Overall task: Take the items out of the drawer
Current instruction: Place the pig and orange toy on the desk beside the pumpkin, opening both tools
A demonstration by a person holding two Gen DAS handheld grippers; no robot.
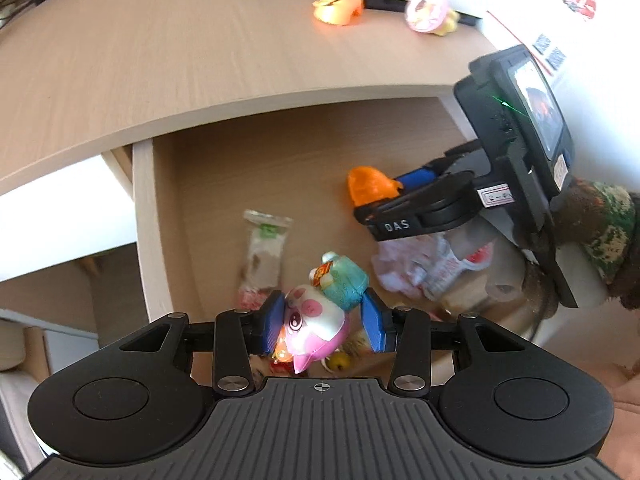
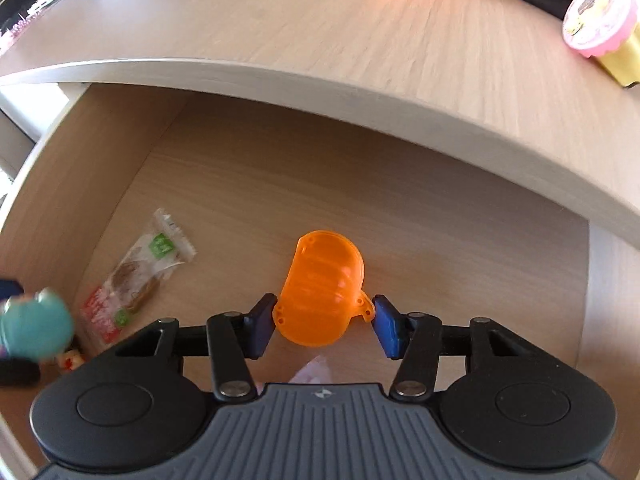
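Observation:
Blue pads of my left gripper are shut on a pink pig toy with a teal backpack, held above the open wooden drawer. The same toy shows as a blurred teal blob at the left edge of the right wrist view. My right gripper reaches down into the drawer. Its pads touch both sides of an orange translucent plastic shell that lies on the drawer floor. From the left wrist view the shell sits at the tip of the right gripper, held by a hand in a patterned sleeve.
A clear snack packet lies at the drawer's left, a crumpled white and red wrapper at its right. Small red and yellow items lie under the held toy. On the desk top stand an orange toy, a pink round toy and a white box.

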